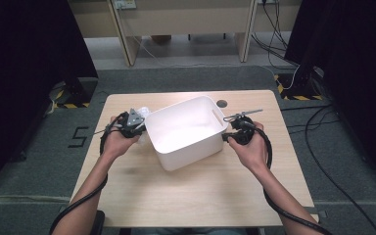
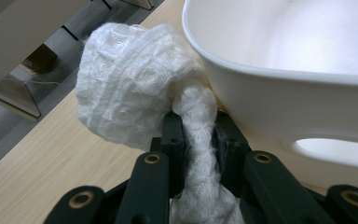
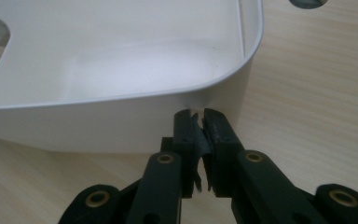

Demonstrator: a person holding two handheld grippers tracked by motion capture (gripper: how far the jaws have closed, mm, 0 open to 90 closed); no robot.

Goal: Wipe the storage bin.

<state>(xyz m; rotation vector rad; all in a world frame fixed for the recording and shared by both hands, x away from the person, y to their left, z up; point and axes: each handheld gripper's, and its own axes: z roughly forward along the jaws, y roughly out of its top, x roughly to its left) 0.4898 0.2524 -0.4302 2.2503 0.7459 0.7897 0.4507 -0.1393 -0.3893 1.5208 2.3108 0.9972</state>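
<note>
White cloth (image 2: 135, 100) in left gripper (image 2: 199, 140) — beside white bin (image 2: 279, 88)

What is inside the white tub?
The white tub looks empty: its bare floor shows in the high view. Its near wall hides a strip of the floor. The white cloth sits outside, against the tub's rim, pinched by the left gripper.
</note>
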